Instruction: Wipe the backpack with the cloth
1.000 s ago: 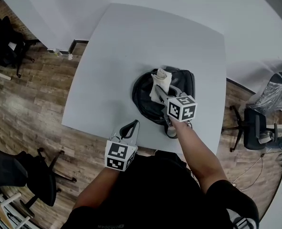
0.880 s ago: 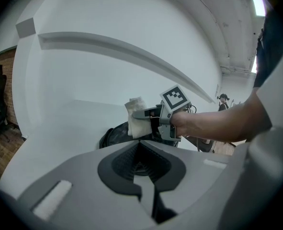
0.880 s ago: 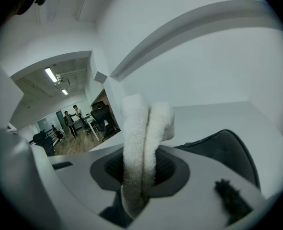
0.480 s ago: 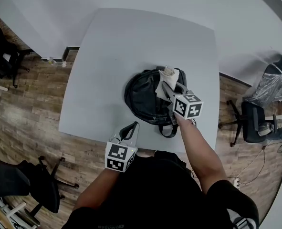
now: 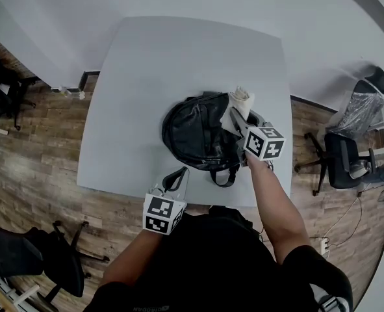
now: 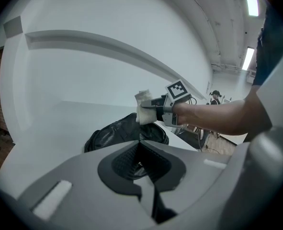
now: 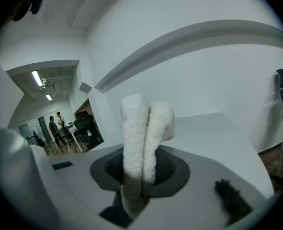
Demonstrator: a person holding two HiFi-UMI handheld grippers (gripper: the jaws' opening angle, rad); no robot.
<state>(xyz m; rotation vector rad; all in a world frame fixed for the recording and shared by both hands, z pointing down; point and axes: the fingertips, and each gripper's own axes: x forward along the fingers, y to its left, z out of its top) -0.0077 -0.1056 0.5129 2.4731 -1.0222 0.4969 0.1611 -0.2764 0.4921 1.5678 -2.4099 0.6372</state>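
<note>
A black backpack (image 5: 195,132) lies flat on the grey table (image 5: 153,70), towards the near right; the left gripper view also shows the backpack (image 6: 113,134). My right gripper (image 5: 239,118) is shut on a folded white cloth (image 5: 238,104) and holds it at the backpack's upper right edge. In the right gripper view the cloth (image 7: 142,143) stands up between the jaws of the right gripper (image 7: 140,178). My left gripper (image 5: 177,176) hangs over the table's near edge, apart from the backpack, jaws together with nothing in them. Its jaws fill the lower part of the left gripper view (image 6: 142,163).
A white wall runs behind the table. Black office chairs stand on the wood floor at the right (image 5: 344,164), at the lower left (image 5: 39,259) and at the far left (image 5: 3,86). Two people (image 7: 56,126) stand far off in the room.
My right gripper has carried the cloth rightwards across the backpack, from its upper middle to its upper right edge. The left gripper has stayed where it was.
</note>
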